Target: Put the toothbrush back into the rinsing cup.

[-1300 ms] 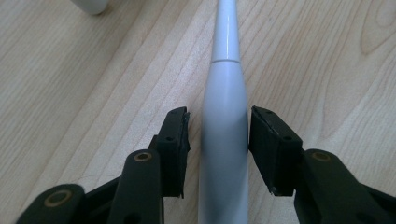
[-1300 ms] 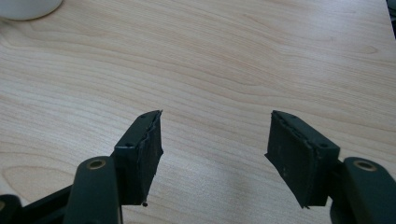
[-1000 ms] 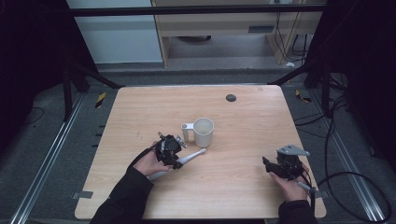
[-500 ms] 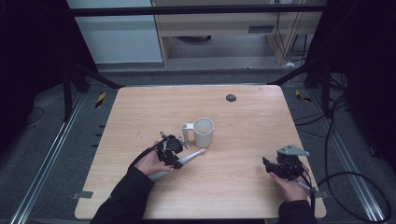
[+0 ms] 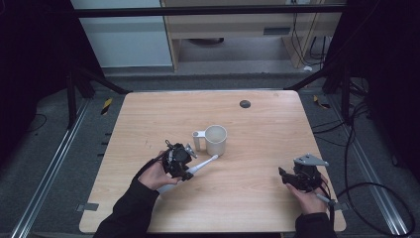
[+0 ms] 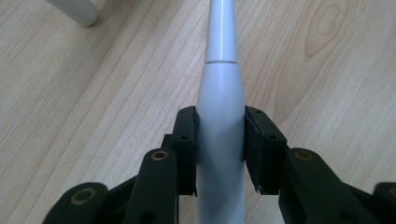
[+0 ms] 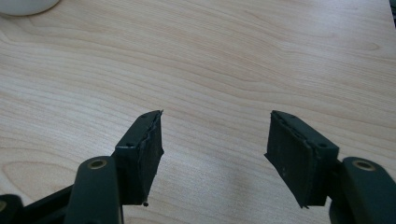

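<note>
The left hand-held gripper (image 6: 219, 135) has its two pads pressed on either flank of the thick white handle of an electric toothbrush (image 6: 220, 140); the jaws have just been closing onto it. In the high view the toothbrush (image 5: 200, 166) lies slanted just in front of the cream mug (image 5: 216, 140), its slim brush end pointing toward the mug's base, apart from it. The right hand-held gripper (image 7: 215, 149) rests near the bench's (image 5: 257, 198) right front corner with its jaws parted and nothing between them.

Procedure for the lift — judged from the present grasp:
- The grip sits on the tapered section of the handle. Keep the pads square to it, as a smooth taper is likely to slide forward under a loose hold.
- Raise the handle steadily, then tip the brush end up before moving toward the mug.
- Approach the rim from above — a sideways approach risks knocking the mug over.
</note>
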Demonstrator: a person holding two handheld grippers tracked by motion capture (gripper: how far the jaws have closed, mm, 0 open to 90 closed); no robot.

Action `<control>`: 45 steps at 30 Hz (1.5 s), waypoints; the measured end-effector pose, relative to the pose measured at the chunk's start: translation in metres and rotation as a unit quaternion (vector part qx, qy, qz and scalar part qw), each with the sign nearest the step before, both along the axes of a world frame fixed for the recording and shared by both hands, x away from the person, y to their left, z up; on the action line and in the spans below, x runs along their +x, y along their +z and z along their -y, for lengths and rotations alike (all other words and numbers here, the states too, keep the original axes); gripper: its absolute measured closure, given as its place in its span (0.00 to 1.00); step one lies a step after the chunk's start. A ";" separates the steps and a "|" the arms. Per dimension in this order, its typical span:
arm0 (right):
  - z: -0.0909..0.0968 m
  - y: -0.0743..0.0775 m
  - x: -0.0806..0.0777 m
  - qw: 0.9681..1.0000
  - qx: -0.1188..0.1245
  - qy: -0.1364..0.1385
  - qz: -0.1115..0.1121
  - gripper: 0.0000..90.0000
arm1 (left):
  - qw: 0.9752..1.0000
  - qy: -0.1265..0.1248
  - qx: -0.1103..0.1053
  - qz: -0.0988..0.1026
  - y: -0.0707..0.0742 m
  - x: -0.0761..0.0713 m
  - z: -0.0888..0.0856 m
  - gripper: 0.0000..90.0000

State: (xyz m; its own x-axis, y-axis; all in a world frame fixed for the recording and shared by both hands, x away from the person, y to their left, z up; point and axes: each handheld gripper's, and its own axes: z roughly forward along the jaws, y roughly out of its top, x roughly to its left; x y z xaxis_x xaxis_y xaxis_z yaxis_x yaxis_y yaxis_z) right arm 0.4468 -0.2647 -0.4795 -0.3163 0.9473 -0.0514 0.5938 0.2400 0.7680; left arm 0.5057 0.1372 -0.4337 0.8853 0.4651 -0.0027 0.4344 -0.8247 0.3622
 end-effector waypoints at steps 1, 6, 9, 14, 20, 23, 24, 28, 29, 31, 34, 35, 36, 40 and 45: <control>0.000 0.000 0.000 1.000 0.000 0.000 0.000 0.40 | 1.000 0.000 0.000 0.000 0.000 0.000 0.000 0.74; 0.000 0.000 0.000 1.000 0.001 0.000 -0.001 0.40 | 0.999 0.007 -0.027 0.015 0.017 -0.005 -0.009 0.74; 0.000 0.000 0.000 1.000 0.003 0.000 -0.002 0.40 | 0.999 0.009 -0.042 0.021 0.025 -0.007 -0.012 0.74; 0.000 -0.001 -0.001 1.000 0.004 -0.001 0.000 0.40 | 0.996 0.018 -0.077 0.046 0.041 -0.011 -0.019 0.74; 0.000 -0.002 -0.003 1.000 0.006 0.001 0.003 0.40 | 0.981 0.067 -0.148 0.102 0.059 -0.015 -0.028 0.74; 0.000 -0.002 -0.003 1.000 0.006 0.000 0.004 0.39 | 0.975 0.084 -0.171 0.112 0.062 -0.016 -0.030 0.74; 0.000 -0.001 -0.003 1.000 0.006 0.000 0.005 0.39 | 0.969 0.100 -0.188 0.124 0.064 -0.016 -0.033 0.74; -0.001 -0.002 -0.002 1.000 0.005 0.001 0.007 0.38 | 0.957 0.127 -0.218 0.144 0.068 -0.014 -0.037 0.74; -0.002 -0.002 -0.002 1.000 0.007 0.000 0.006 0.38 | 0.957 0.127 -0.218 0.144 0.068 -0.014 -0.037 0.74; -0.002 -0.002 -0.002 1.000 0.006 0.001 0.007 0.38 | 0.951 0.138 -0.229 0.158 0.071 -0.013 -0.038 0.74; -0.003 -0.002 -0.002 1.000 0.006 -0.001 0.008 0.38 | 0.940 0.153 -0.248 0.177 0.075 -0.012 -0.040 0.74; -0.003 -0.002 -0.002 1.000 0.006 -0.001 0.008 0.38 | 0.937 0.155 -0.253 0.185 0.076 -0.011 -0.041 0.74; -0.003 -0.002 -0.002 1.000 0.006 0.000 0.009 0.37 | 0.934 0.160 -0.258 0.190 0.078 -0.010 -0.041 0.74; -0.003 -0.002 -0.002 1.000 0.007 -0.001 0.010 0.36 | 0.917 0.175 -0.287 0.214 0.083 -0.004 -0.035 0.74; -0.003 -0.002 -0.002 1.000 0.007 -0.001 0.010 0.36 | 0.905 0.187 -0.305 0.229 0.085 0.004 -0.027 0.74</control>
State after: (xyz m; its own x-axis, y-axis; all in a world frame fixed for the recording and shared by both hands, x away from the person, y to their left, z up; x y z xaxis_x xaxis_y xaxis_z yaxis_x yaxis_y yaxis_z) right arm 0.4449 -0.2613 -0.4819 -0.3134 0.9486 -0.0446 0.5781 0.2278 0.7835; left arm 0.5099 0.1645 -0.3489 0.6389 0.7686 -0.0334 0.3313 -0.2357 0.9136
